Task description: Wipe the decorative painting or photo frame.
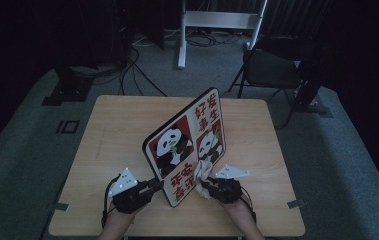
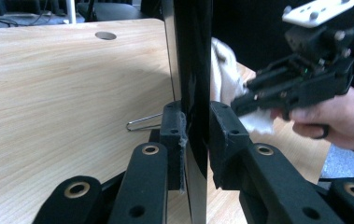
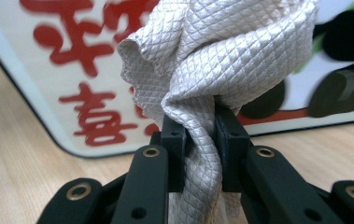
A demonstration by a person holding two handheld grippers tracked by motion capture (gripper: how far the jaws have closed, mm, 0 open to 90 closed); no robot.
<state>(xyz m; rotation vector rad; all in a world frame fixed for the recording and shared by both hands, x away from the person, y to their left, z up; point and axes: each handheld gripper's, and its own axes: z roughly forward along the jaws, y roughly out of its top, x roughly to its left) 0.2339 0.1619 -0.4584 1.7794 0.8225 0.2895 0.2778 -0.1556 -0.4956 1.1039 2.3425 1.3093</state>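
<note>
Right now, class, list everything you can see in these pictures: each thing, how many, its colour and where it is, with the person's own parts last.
Board: one, white and red with pandas, black edge, standing tilted on the table, clamped by the left tool.
Cloth: one, white, against the board's face, gripped by the right tool.
Table: one, light wood, centre.
Chair: one, black, behind the table at right.
Frame: one, white, on the floor at the back.
Left tool: one, black, shut on the board's edge.
Right tool: one, black, shut on the cloth.
Hand: one, holding the right tool.
</note>
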